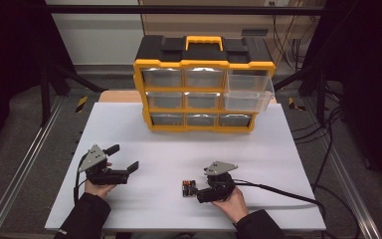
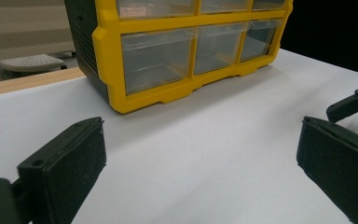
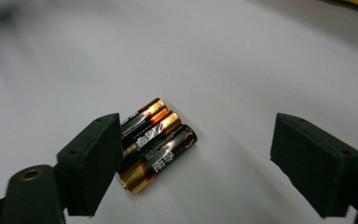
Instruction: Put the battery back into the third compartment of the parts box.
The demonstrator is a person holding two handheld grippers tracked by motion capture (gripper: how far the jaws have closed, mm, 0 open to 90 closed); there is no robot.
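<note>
Nearest the lens in the right gripper view, the right gripper (image 3: 193, 161) has its two black jaws spread wide, nothing held between them. Three batteries (image 3: 156, 142), black and gold with printed characters, lie side by side and touching on the white table (image 3: 242, 60); they sit just beside the inner face of the jaw at the left of that view, partly tucked behind it, well apart from the other jaw. High view: right gripper (image 1: 197, 191) low on the table at front right, held by the right hand (image 1: 230, 199), jaws pointing left toward the batteries (image 1: 188, 187), which read only as a small dark cluster at its tips. Left gripper (image 1: 124, 158) held by the left hand (image 1: 98, 188) at front left, well apart from the batteries; jaws spread open, empty. Left gripper view confirms: both jaws far apart over bare table surface, with a dark part of the other gripper at the right edge. Yellow and black drawer cabinet (image 1: 202, 82) stands upright at the back of the table, three rows of three clear drawers. Top-right drawer (image 1: 248, 89) pulled out toward the front; the others sit flush. Contents of the open drawer cannot be made out.
</note>
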